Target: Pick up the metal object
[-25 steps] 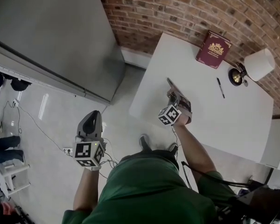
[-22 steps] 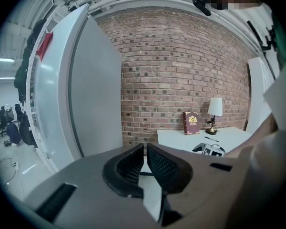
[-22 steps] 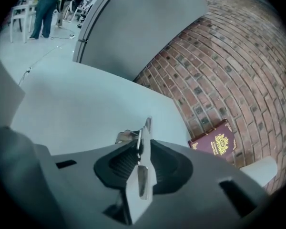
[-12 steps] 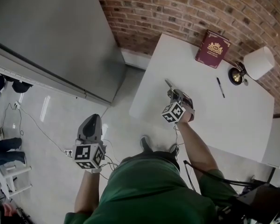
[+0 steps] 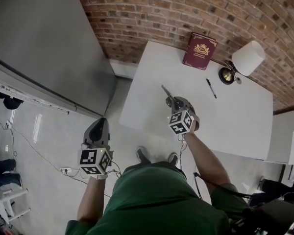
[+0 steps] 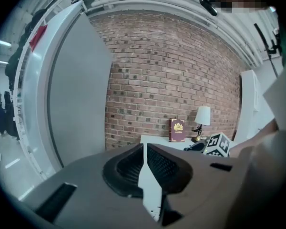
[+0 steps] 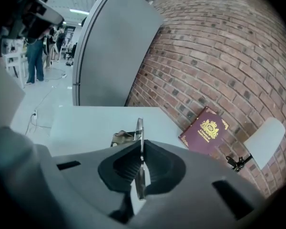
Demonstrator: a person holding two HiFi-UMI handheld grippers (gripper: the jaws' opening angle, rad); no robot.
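Observation:
My right gripper (image 5: 172,102) hangs over the near-left part of the white table (image 5: 235,121), shut on a thin flat metal object (image 5: 165,90) that sticks out past the jaws toward the brick wall. In the right gripper view the metal object (image 7: 140,128) stands edge-on, clamped between the dark pads of that gripper (image 7: 141,162), clear of the tabletop (image 7: 86,123). My left gripper (image 5: 97,130) is off the table, over the floor to the left, jaws together with nothing in them (image 6: 145,165).
A dark red book (image 5: 199,51) leans at the table's far edge by the brick wall. A white-shaded lamp (image 5: 245,60) and a black pen (image 5: 211,88) are at the far right. A large grey panel (image 5: 44,38) stands left of the table.
The right gripper has come a little up and inward over the table with the metal object still in it. The head view has shifted. The left gripper has hardly moved.

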